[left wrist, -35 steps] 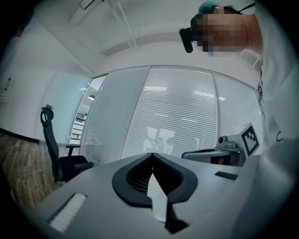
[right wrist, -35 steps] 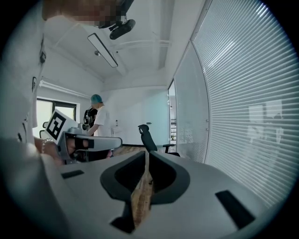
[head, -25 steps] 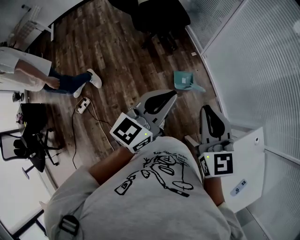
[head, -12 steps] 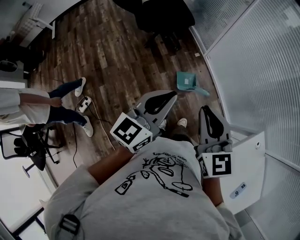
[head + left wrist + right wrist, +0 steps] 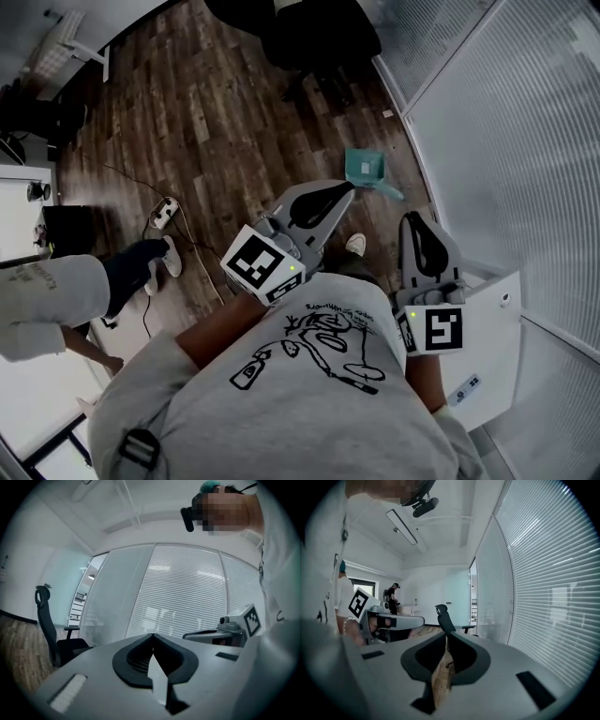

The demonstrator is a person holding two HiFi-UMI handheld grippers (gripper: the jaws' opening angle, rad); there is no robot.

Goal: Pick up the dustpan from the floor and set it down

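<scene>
Bystander [image 5: 56,300] has walked from the far-left side of the floor [image 5: 216,112] to its near-left edge. Left gripper [image 5: 339,190] clenched, jaws tip to tip, nothing between. Right gripper [image 5: 413,218] same: closed, empty. Teal dustpan [image 5: 365,168] lies at the floor's right edge, just beside the blinds partition [image 5: 506,141], ahead of both grippers and well apart from them. Black office chair [image 5: 314,37] stands beyond it.

Grey T-shirt [image 5: 234,422] with black line drawing [image 5: 323,342]; grey, black-padded left tongs [image 5: 349,187], right tongs [image 5: 412,217]
</scene>
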